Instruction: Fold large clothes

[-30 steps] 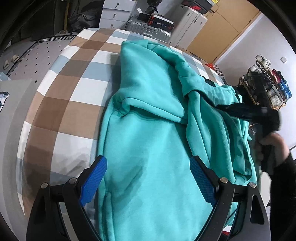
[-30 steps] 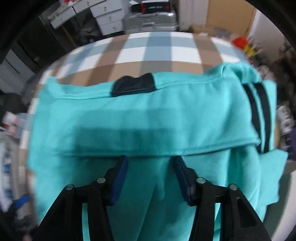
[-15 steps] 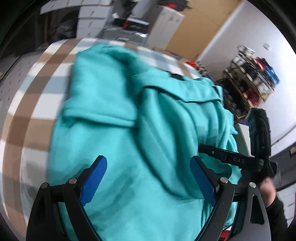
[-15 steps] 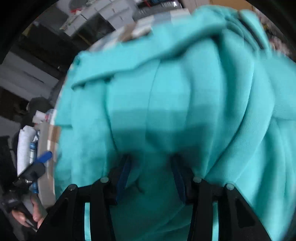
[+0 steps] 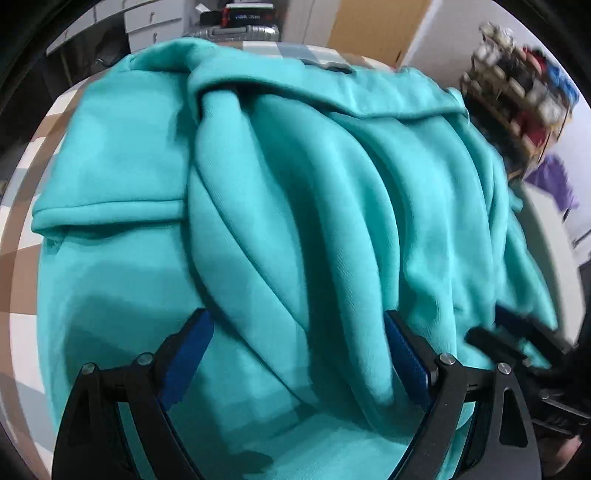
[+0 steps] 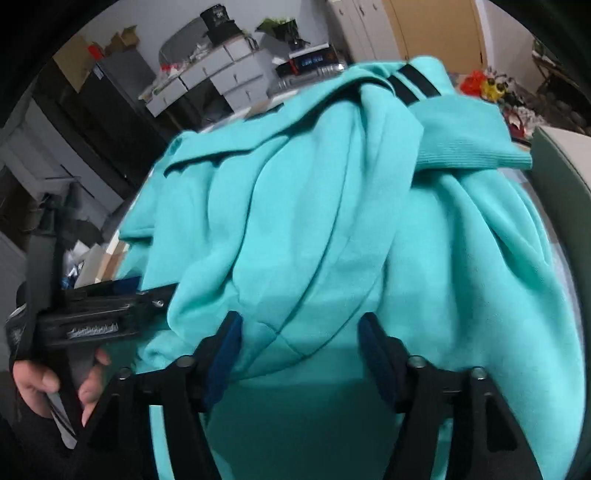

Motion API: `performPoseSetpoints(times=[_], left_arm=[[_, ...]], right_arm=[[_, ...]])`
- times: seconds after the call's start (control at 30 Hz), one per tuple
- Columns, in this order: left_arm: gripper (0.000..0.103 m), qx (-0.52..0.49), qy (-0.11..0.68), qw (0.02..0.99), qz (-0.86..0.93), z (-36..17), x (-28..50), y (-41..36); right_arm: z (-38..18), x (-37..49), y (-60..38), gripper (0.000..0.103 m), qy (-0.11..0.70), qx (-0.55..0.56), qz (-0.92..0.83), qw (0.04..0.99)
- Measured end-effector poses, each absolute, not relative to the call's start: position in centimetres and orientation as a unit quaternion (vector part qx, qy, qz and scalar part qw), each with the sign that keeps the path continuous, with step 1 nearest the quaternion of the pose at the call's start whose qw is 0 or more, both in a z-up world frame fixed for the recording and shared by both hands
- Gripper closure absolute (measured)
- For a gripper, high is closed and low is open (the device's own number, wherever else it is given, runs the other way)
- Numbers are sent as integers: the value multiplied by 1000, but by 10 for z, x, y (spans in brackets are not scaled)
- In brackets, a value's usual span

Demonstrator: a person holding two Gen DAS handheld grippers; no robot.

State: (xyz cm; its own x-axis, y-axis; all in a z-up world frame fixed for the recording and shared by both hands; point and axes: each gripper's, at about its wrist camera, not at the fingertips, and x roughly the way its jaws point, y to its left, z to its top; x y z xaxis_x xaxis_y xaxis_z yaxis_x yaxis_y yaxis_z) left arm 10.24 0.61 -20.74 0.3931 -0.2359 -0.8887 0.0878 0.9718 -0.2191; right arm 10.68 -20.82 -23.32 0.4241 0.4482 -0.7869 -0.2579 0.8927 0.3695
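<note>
Two claws: both hover over one teal garment.
Left edge: checked brown, white and grey-blue cloth (image 5: 22, 236) covers the worktop beside the garment.
Left claw (image 5: 299, 350): jaws spread wide, blue pads clear of the fabric, nothing gripped.
Teal garment (image 5: 295, 192): heaped in thick folds across the worktop, a ribbed cuff (image 6: 469, 144) and two black stripes (image 6: 413, 83) at its far end.
Right claw (image 6: 297, 343): jaws have just been opening; a fold lies between the pads, unpinched.
Writing: a blurred label on the left claw's body (image 6: 92, 326), unreadable.
Behind: white drawers (image 6: 229, 74), a silver suitcase (image 5: 240, 33).
Right: cluttered shelf rack (image 5: 517, 81).
</note>
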Motion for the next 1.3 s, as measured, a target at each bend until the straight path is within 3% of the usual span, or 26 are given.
performPoseSetpoints(times=[0.17,0.27,0.3,0.33,0.57,0.77,0.8,0.87,0.9,0.93,1.0,1.03,1.3], left_arm=[[14,-117,476,866,-102,-156,85,67],[14,-106,429,896,-42,-130,97,118],[14,-95,440,893,-14,-129,112,135],[14,-91,455,886,-1,-131,126,146],[14,-222,547,807,-23,-179,234,225],[14,-217,577,783,-82,-200,262,214],[14,-215,586,777,-87,-204,264,210],[16,-204,575,786,-100,-199,264,203],[23,-202,575,785,-111,-197,265,199],[60,-196,577,783,-122,-195,266,194],[71,-163,568,797,-123,-189,272,188],[78,-135,562,807,-121,-185,272,181],[86,-102,569,814,-64,-187,315,188]], right_arm=[[-194,114,-226,37,477,100,235,841],[-160,141,-250,21,435,61,204,875],[-152,147,-255,14,430,56,191,880],[-148,168,-264,14,431,53,165,885],[-175,297,-296,14,500,100,98,855],[-199,348,-293,18,525,93,109,839],[-202,346,-289,21,526,84,108,839],[-215,352,-283,40,544,72,103,829],[-219,353,-281,53,550,80,112,824],[-218,352,-280,59,544,78,116,827],[-212,349,-270,74,533,53,131,834],[-209,346,-263,76,525,22,126,842],[-207,372,-234,85,506,-11,104,856]])
